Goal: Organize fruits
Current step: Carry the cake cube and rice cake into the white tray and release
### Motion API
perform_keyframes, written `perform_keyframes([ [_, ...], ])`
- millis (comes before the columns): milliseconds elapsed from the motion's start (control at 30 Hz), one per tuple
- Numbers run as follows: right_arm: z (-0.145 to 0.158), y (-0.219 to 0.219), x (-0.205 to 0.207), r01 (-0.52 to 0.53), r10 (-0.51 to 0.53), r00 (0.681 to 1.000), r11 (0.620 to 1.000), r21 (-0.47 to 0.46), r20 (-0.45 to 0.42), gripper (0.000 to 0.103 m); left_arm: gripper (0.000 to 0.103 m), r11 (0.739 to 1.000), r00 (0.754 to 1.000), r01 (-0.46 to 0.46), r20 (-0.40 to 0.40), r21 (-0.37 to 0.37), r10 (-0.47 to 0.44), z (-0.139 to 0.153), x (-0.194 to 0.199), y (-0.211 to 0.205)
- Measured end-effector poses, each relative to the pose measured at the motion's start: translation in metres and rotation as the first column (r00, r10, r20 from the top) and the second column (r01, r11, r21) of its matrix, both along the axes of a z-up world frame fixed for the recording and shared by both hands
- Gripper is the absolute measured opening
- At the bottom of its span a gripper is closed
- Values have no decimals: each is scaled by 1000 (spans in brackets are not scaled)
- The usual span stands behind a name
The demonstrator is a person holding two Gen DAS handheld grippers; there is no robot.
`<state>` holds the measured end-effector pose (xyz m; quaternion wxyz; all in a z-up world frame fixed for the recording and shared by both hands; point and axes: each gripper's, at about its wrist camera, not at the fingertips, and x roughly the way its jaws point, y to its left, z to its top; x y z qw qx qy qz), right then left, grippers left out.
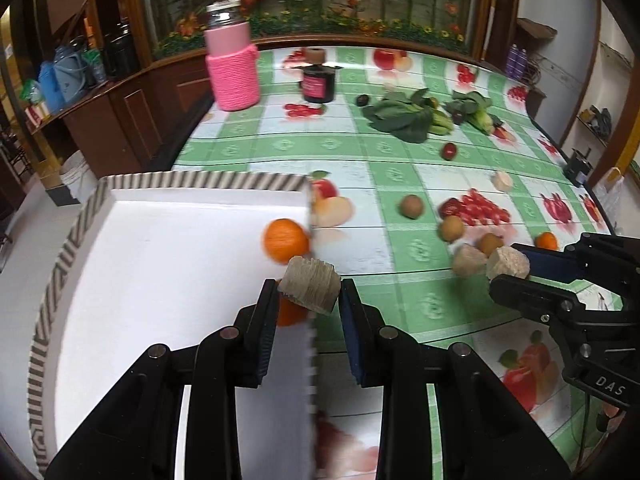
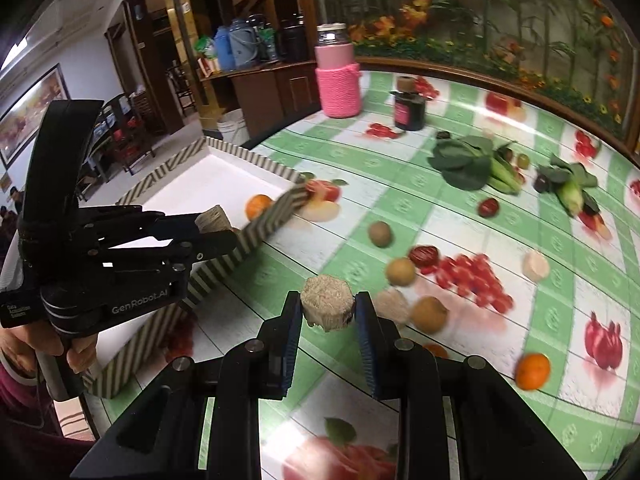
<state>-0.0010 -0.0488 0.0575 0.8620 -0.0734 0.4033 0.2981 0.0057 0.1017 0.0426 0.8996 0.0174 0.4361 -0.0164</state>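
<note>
My left gripper's block half hides an orange, and the tray's near corner is cut off.

The left tongs are clamped on a tan block. The right tongs grip another one.

Both wrist views look forward along our fingers, close over the bench; both share the striped tray.
</note>
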Motion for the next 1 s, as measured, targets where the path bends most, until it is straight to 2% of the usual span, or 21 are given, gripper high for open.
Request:
perform_keyframes([
  [433, -3, 61, 11, -100, 100, 995, 995, 3, -24, 27, 28, 995, 996, -91, -3, 28, 91, -4, 5, 52],
  [1000, -12, 130, 49, -191, 191, 981, 982, -3, -47, 27, 28, 980, 979, -198, -34, 35, 199, -17, 31, 109],
])
